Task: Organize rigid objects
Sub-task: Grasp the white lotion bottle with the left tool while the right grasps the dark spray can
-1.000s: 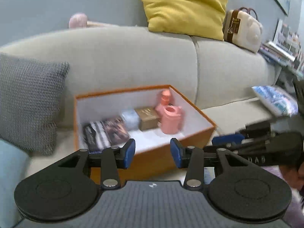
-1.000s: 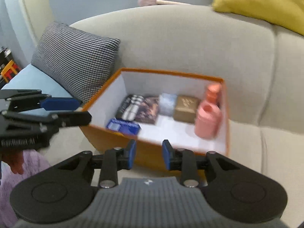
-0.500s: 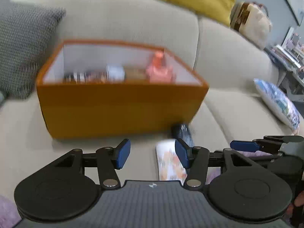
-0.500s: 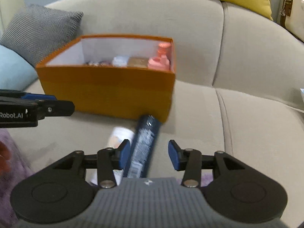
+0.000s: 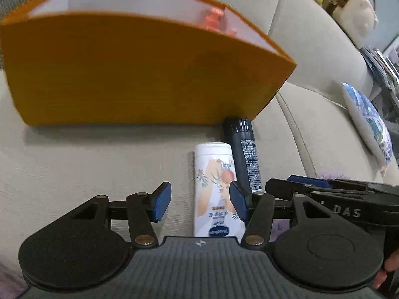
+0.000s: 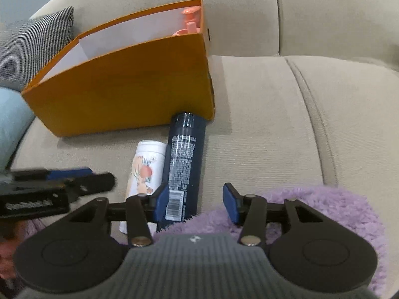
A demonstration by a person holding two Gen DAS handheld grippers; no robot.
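A white bottle (image 5: 214,186) with a peach print lies on the sofa seat beside a dark blue spray can (image 5: 245,154), whose far end touches the orange box (image 5: 139,74). My left gripper (image 5: 200,201) hovers open over the white bottle, which sits nearer its right pad; neither pad presses it. In the right wrist view my right gripper (image 6: 195,203) is open over the can (image 6: 184,164), close to its left pad, with the bottle (image 6: 146,169) further left. A pink bottle (image 6: 189,25) pokes out of the box (image 6: 129,87).
A purple fluffy cloth (image 6: 311,211) lies under my right gripper on the beige sofa seat (image 6: 261,124). A checked cushion (image 6: 32,44) stands left of the box. A blue-patterned cushion (image 5: 369,124) and a cream bag (image 5: 351,17) are at the right.
Both grippers came down from above the box toward the seat and their jaws widened. The box's inside dropped out of sight; the bottle and can came under the fingers.
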